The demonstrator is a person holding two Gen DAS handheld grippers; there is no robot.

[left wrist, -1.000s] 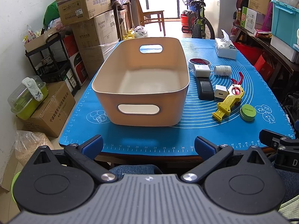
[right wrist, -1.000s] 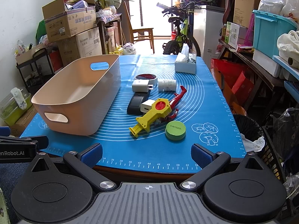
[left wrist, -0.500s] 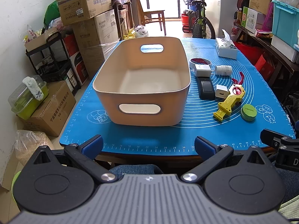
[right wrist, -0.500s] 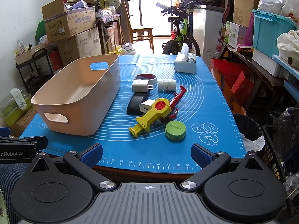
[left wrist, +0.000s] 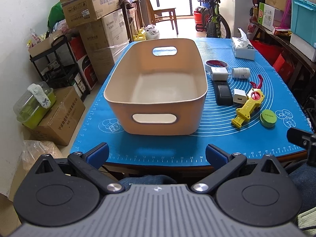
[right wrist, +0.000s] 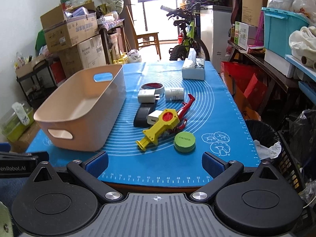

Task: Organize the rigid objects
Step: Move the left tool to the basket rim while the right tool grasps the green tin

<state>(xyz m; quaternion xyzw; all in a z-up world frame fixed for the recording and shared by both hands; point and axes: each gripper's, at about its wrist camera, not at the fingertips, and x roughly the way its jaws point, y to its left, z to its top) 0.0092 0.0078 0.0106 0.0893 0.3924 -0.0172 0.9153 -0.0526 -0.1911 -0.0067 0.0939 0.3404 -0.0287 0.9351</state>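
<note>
While both tools, left (left wrist: 157,152) and right (right wrist: 155,161), gape empty, the smooth beige rounded-rectangular plastic tub (left wrist: 158,90) looks bare inside, seemingly matte.

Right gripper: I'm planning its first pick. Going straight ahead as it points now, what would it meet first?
Probably the yellow toy, roughly centred ahead of the open right gripper; the green round tin sits slightly right. Depth is uncertain.

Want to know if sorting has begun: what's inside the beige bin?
Nothing: the beige bin shows only its bare floor in the left view. The strip just behind its near wall is hidden.
</note>
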